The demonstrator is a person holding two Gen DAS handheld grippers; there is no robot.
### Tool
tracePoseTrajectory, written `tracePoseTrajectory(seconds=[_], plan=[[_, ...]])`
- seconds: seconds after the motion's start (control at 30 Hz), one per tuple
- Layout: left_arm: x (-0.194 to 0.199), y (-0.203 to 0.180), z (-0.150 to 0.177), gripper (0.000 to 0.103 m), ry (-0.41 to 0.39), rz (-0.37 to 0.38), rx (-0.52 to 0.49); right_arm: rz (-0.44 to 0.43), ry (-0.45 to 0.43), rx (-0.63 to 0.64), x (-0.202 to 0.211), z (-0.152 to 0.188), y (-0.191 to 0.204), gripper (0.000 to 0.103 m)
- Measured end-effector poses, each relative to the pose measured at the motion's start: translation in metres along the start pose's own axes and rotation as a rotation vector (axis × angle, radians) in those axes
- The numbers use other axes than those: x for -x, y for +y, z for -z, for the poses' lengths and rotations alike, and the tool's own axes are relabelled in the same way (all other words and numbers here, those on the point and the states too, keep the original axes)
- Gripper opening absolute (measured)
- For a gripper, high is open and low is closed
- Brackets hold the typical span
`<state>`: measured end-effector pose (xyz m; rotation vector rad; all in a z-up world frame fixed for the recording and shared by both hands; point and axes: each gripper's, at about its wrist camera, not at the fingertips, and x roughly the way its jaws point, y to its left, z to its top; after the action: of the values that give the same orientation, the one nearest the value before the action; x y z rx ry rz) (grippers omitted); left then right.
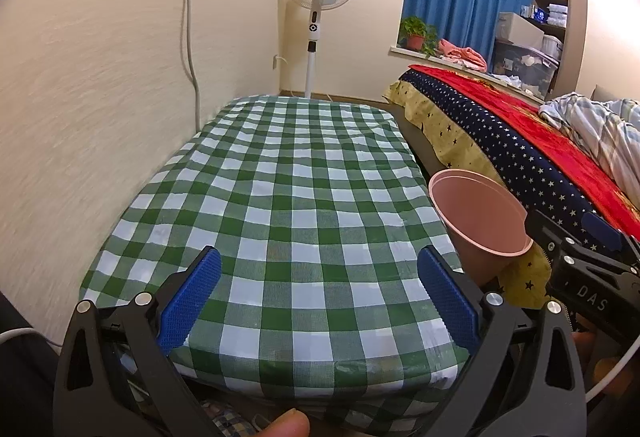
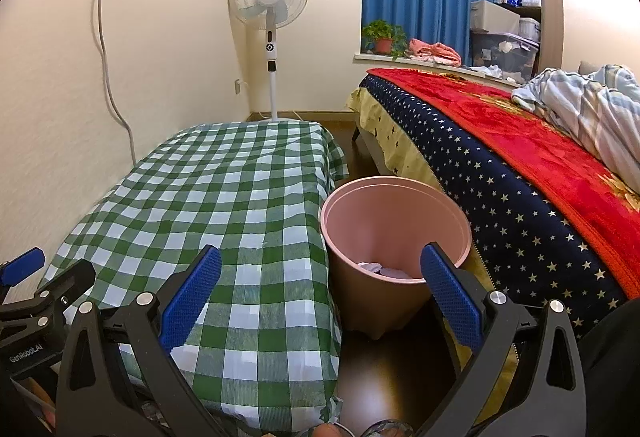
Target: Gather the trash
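Trash (image 2: 384, 270) sat in the pink bin (image 2: 400, 193) squeezed between checkered table (image 2: 224, 197) and bed (image 2: 500, 173), both grippers (image 1: 319, 291) (image 2: 320, 291) spread wide, empty.

My left claw (image 1: 319, 295) is spread wide, its blue pads (image 1: 191, 299) well apart with nothing between them, held level above the near end of the counter (image 1: 280, 173). My right claw (image 2: 320, 295) is just as wide open and empty, hanging off the counter's right edge. Each shows up in the other's camera: the right claw at the right border of the left view, the left one at the lower left of the right view. A fingertip (image 1: 286, 425) shows at the bottom of the left view.
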<state>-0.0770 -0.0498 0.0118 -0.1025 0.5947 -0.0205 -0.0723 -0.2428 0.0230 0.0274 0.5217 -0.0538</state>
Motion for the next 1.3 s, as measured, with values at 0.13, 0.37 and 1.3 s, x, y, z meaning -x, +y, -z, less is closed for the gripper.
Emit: tracePoseTrajectory(seconds=[0.13, 0.37, 1.3], plan=[[-0.0008, 0.0006, 0.0000, 0.095, 0.002, -0.001, 0.002, 0.000, -0.005, 0.000, 0.0009, -0.0005, -0.0002, 0.098], [-0.0017, -0.0026, 0.0004, 0.095, 0.000, 0.010, -0.013, 0.002, -0.003, -0.001, 0.0009, 0.0002, -0.0011, 0.098], [-0.0018, -0.0054, 0.0036, 0.095, 0.015, 0.006, 0.002, 0.001, 0.001, 0.002, 0.0007, 0.0014, -0.0017, 0.098]])
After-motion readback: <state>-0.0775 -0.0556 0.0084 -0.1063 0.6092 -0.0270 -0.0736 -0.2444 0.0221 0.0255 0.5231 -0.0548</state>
